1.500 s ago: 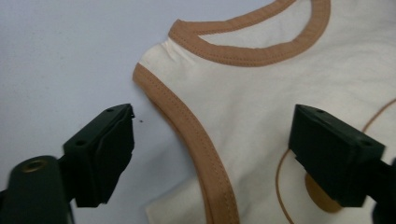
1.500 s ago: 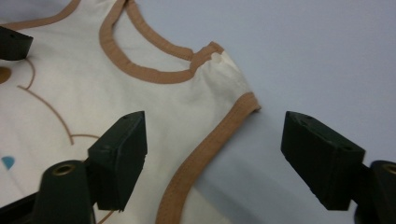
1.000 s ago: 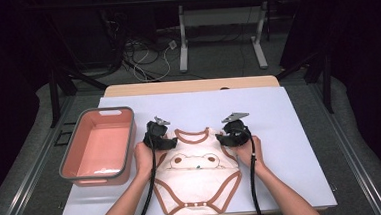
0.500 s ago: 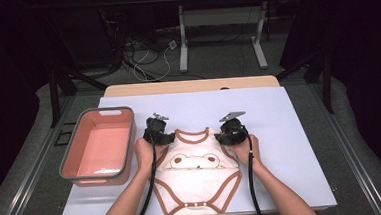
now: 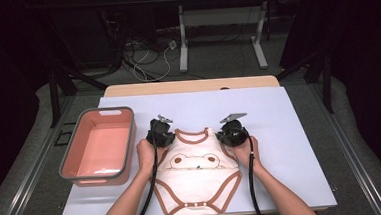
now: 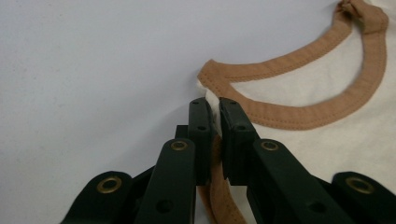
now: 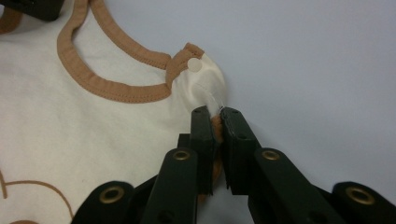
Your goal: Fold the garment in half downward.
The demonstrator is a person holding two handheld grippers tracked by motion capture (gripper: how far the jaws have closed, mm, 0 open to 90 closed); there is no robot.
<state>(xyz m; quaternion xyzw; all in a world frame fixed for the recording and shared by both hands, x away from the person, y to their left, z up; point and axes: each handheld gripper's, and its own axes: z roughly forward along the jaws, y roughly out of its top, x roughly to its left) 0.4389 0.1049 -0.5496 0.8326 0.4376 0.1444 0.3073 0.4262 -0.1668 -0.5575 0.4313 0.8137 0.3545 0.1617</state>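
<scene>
High view: one cream cotton baby bodysuit lying flat on the pale lavender table sheet, near the front edge, centre. Brown ribbed binding round neck, armholes and leg openings; brown-outline animal face printed on the chest; row of small snaps at the crotch. One left gripper on the garment's left shoulder, one right gripper on its right shoulder, each with a grey three-cornered plate on top and a black cable trailing back along the forearm. One salmon-pink plastic tub, rectangular, rounded corners, grey rim, just left of the bodysuit.

Left gripper view: two matte black jaws with brass rivets, nearly closed, pinching the shoulder edge of the bodysuit. Brown trim runs down between them. Knit fabric, double-stitched binding.

Right gripper view: same jaw pair, clamped narrow on the other shoulder; fabric puckers up from the pinch. One round white snap on the brown shoulder tab. Part of the printed brown line at bottom left.
</scene>
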